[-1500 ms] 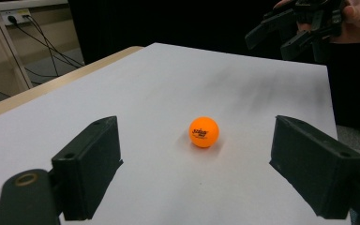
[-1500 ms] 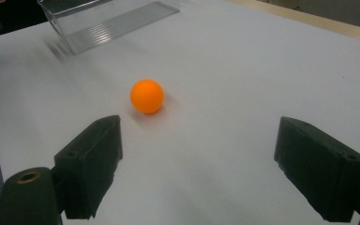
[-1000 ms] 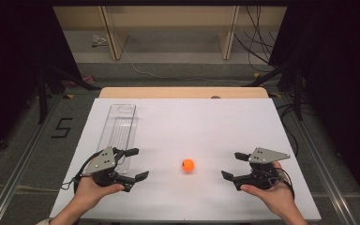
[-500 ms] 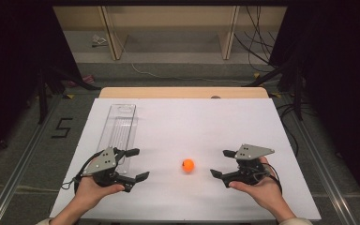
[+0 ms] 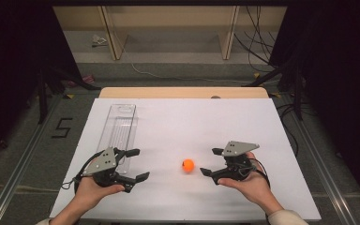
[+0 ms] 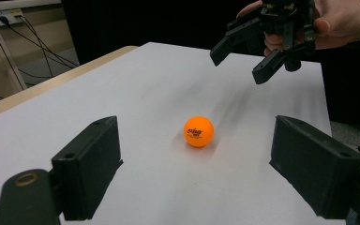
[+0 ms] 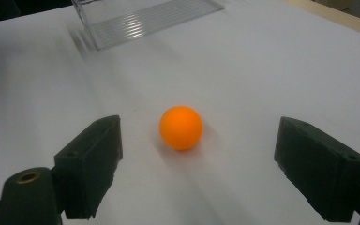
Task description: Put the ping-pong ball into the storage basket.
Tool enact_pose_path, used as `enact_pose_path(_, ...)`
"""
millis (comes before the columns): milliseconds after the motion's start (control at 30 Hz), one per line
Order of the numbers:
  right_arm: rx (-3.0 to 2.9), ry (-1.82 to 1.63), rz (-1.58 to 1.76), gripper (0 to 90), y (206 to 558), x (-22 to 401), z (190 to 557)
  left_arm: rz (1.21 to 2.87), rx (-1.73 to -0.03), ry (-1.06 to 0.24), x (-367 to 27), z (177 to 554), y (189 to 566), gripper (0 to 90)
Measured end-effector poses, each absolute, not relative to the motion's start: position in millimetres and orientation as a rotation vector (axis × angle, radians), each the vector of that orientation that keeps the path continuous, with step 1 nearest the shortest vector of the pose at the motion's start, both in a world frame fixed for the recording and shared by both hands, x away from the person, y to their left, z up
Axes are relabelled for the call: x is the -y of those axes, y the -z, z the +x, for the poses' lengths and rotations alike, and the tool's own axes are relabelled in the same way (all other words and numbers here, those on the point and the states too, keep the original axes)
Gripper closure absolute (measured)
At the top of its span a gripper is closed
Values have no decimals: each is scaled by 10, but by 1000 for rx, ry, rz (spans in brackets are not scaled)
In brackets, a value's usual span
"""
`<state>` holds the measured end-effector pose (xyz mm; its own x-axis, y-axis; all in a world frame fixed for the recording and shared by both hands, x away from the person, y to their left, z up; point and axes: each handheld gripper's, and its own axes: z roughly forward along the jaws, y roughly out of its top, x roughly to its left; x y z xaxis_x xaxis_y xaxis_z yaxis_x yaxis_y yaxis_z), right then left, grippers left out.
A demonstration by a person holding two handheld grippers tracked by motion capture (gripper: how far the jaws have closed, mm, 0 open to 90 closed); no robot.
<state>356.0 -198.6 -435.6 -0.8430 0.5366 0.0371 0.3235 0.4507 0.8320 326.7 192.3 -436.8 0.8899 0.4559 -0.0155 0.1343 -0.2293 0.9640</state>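
The orange ball [image 5: 188, 165] lies untouched on the white table [image 5: 178, 122], right of the clear tray [image 5: 118, 129], with the right gripper [image 5: 209, 162] just right of the ball and the left gripper [image 5: 137, 164] left of it, both with jaws apart, so the grasp seems not yet begun.

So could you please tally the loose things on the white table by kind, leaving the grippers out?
Orange table-tennis ball: 1
Clear plastic tray: 1
Total: 2
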Motion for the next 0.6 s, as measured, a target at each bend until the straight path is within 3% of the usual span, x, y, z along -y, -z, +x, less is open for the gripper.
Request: enact_pose_path(600,-2545,-1306,680,164,4439,1661,3706,1802,-436,-321,-1919,3265,4368,158)
